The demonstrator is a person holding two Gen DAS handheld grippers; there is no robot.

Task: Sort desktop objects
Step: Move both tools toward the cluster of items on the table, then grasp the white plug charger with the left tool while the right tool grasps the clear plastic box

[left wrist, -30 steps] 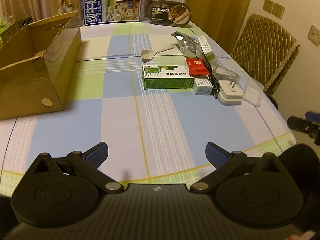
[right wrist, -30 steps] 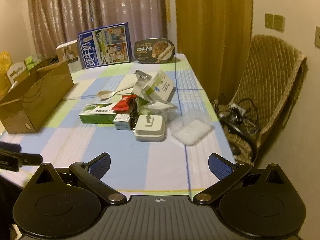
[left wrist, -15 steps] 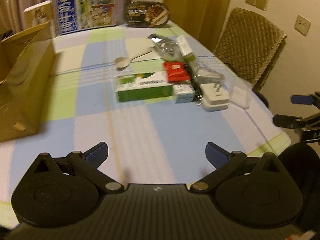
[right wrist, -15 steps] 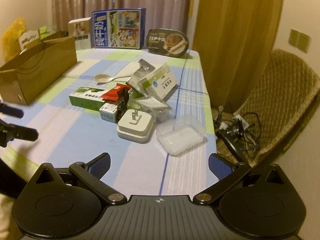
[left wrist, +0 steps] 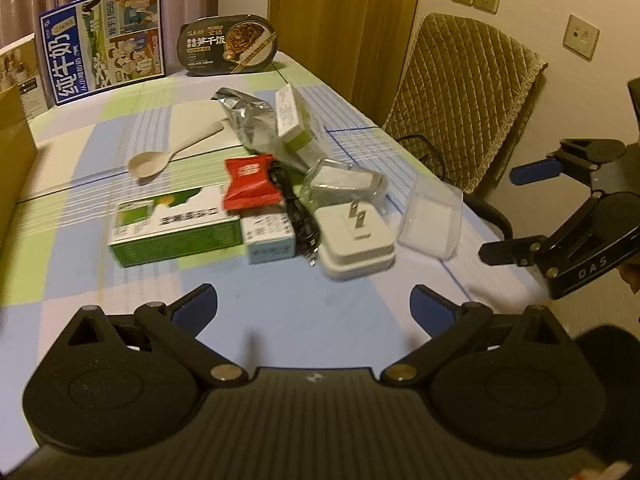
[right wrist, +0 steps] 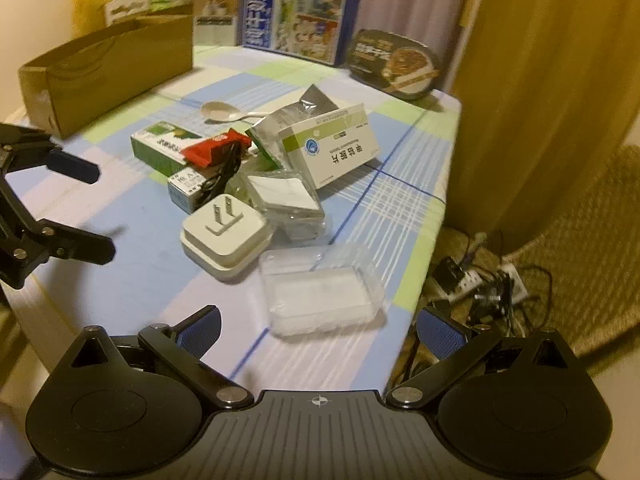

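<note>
Right gripper (right wrist: 318, 322) open and empty, low centre, just short of clear plastic tray (right wrist: 322, 290); left gripper (left wrist: 314, 306) likewise open. Risk: tray sits near table edge (right wrist: 424, 280); a nudge could push it off.

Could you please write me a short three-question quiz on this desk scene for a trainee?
1. True or false: the left gripper is shut on the white charger.
2. Multiple choice: what lies on top of the green box? A) the spoon B) the red packet C) the clear plastic tray
3. Fill in: the clear plastic tray lies nearest the ____ gripper.

Key: 1 false, both grippers are open and empty. 2 B, it overlaps the box's end. 3 right.
</note>
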